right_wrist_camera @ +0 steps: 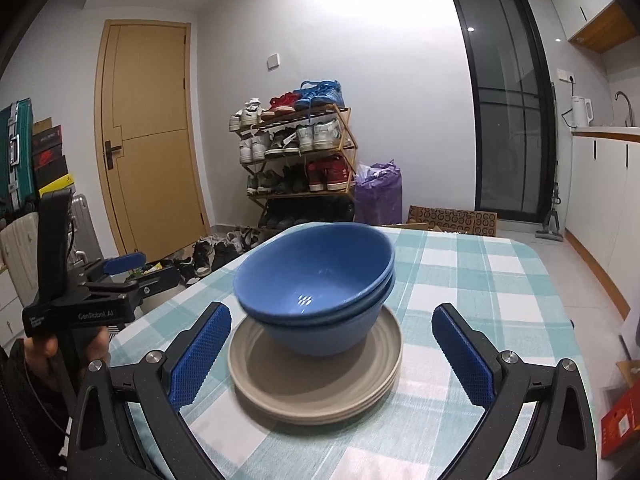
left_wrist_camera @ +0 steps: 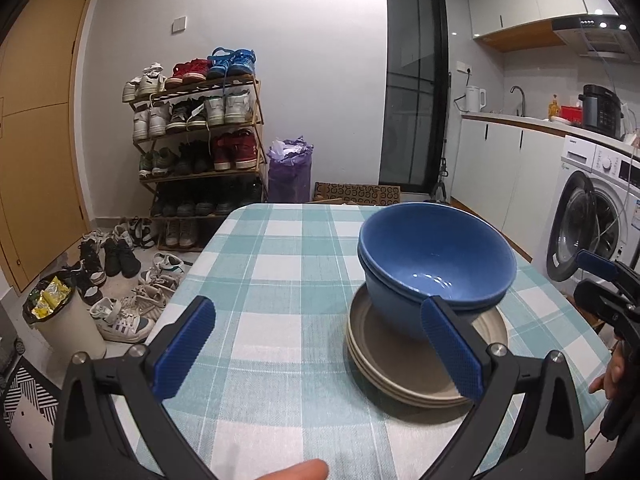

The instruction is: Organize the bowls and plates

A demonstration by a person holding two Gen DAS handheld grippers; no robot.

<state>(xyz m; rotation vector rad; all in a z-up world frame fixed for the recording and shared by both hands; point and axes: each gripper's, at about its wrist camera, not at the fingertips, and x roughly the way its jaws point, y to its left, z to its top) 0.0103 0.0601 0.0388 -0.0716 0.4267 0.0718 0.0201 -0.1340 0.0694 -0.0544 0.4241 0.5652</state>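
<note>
Two nested blue bowls [left_wrist_camera: 436, 264] [right_wrist_camera: 316, 276] sit on a stack of beige plates [left_wrist_camera: 400, 376] [right_wrist_camera: 312, 392] on the checked tablecloth [left_wrist_camera: 272, 280] [right_wrist_camera: 472, 280]. My left gripper [left_wrist_camera: 316, 348] is open and empty, to the left of the stack, with its right finger pad [left_wrist_camera: 452, 348] in front of the bowls. My right gripper [right_wrist_camera: 332, 360] is open and empty, its jaws wide on either side of the stack, just short of it. The other gripper shows at the right edge of the left view [left_wrist_camera: 608, 284] and at the left edge of the right view [right_wrist_camera: 104, 284].
A shoe rack [left_wrist_camera: 200, 148] [right_wrist_camera: 296, 160] and loose shoes [left_wrist_camera: 120, 280] stand beyond the table's far edge. A bin [left_wrist_camera: 60, 316] is on the floor to the left. A washing machine [left_wrist_camera: 592, 220] and kitchen counter are on the right.
</note>
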